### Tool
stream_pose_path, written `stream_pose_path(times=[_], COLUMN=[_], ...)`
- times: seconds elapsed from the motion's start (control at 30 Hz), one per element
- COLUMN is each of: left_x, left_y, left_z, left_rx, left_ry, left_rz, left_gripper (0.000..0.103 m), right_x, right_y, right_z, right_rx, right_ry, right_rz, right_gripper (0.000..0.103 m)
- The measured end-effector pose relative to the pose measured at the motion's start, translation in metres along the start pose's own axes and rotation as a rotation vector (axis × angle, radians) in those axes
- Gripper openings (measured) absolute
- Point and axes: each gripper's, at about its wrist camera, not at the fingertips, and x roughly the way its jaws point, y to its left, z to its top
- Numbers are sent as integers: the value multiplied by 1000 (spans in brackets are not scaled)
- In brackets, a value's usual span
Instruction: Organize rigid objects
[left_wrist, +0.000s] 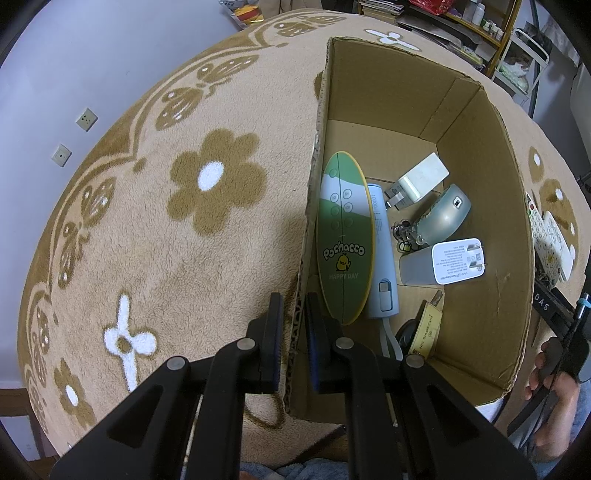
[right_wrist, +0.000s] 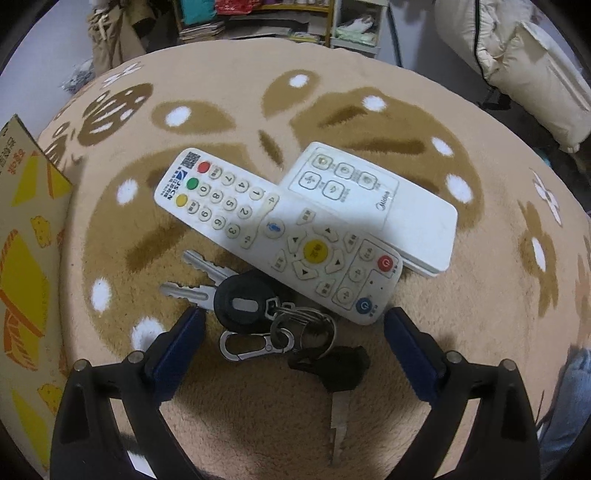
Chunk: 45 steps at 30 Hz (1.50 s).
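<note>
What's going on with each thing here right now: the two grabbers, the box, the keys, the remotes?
left gripper: shut on the cardboard box wall.
right gripper: open, above the key bunch.
cardboard box: open-topped, already holding chargers and a power bank.
key bunch: lying loose on the rug.
numbered remote: face up, overlapping the Midea remote.
Midea remote: face up, partly underneath.

Both wrist views steeply downward, close over the rug (left_wrist: 155, 236); shared: cardboard box (left_wrist: 480, 236) and white remotes (right_wrist: 280, 236).
</note>
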Motion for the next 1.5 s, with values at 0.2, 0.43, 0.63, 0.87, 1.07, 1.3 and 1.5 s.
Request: stream_pose_path(times=[0.2,0.43,0.63,0.87,1.07,1.3,1.5], left_x=[1,0,0,0,0,0,0], left_y=[0,-1,-1,-1,-1,-1,-1], left_z=[0,-1,-1,-1,-1,-2,-1], left_rx=[-1,5,4,6,6,5,6], left_ry=[1,-1,-1,-1,-1,-1,-1], left_rz=[-3,1,-1,1,1,0,2], left_gripper=[12,12,12,12,12,12,12], right_x=[0,-6,-15,-26,-32,-64,-93], right_y=[-1,4,-7,-11,-19,-15,-1], right_z=[-5,-10,-8,-11,-10,-7,6], right_rx=[55,25,47,52,90,80,-2], right_ry=[1,-19,-7,3,20,-59,-176], right_rz=[-16,-13,-1,-5,51,95,130], right_gripper=[101,85,57,26,24,24,24])
